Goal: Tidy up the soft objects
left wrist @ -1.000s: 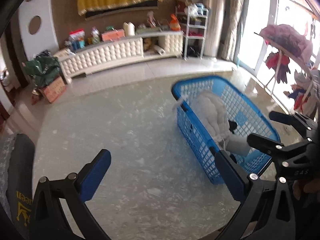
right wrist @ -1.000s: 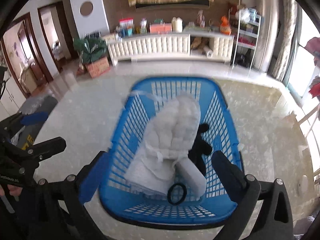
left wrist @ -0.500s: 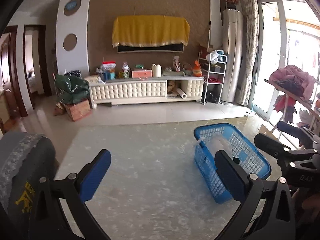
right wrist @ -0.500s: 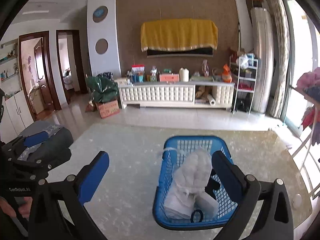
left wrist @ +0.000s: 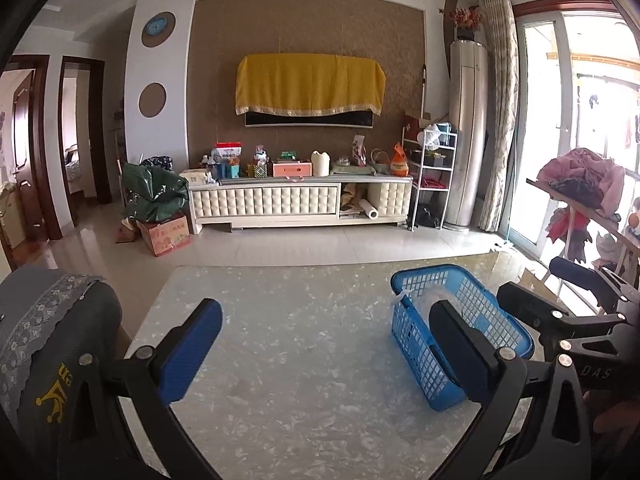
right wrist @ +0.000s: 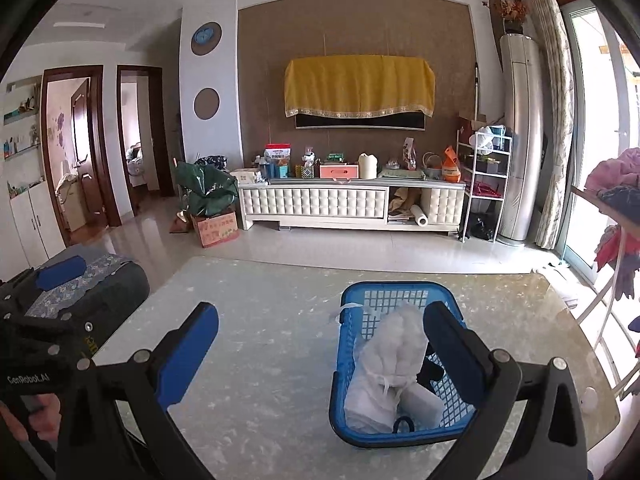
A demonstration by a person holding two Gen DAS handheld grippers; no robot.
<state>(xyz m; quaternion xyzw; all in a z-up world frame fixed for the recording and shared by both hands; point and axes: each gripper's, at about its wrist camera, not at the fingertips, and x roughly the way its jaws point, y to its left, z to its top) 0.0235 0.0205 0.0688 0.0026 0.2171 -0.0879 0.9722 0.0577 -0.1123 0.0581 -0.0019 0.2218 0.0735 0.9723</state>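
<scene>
While both grippers are held above the marbled table [left wrist: 304,344], nothing is gripped by either. The left gripper [left wrist: 324,354] is seen with its blue-padded fingers [left wrist: 188,354] spread wide apart, bare tabletop showing between them, and no object is touched by them. The right gripper [right wrist: 320,354] is likewise spread wide, its fingers [right wrist: 186,354] raised clear of the table; its right-hand finger is seen in front of the basket, though contact cannot be made out and it appears to be lifted above the rim.

A blue slatted basket [right wrist: 340,364] is set on the right part of the table, near the edge towards the window. Inside it a white quilted soft item [right wrist: 394,354] is laid lengthwise, its lower end tied with a thin white cord. Just beside it, at the near end, a pale grey block [right wrist: 424,402] is lodged against the near wall, and a black ring [right wrist: 404,424] is seen at the very front. A dark object [right wrist: 430,370] is partly hidden behind the finger, and what it is cannot be told. From the left wrist view, the same basket [left wrist: 412,344] is seen at an angle, with only a little of the white item visible above its wall.

A grey chair back [left wrist: 48,344] with a lace cover is placed at the left edge of the table.
</scene>
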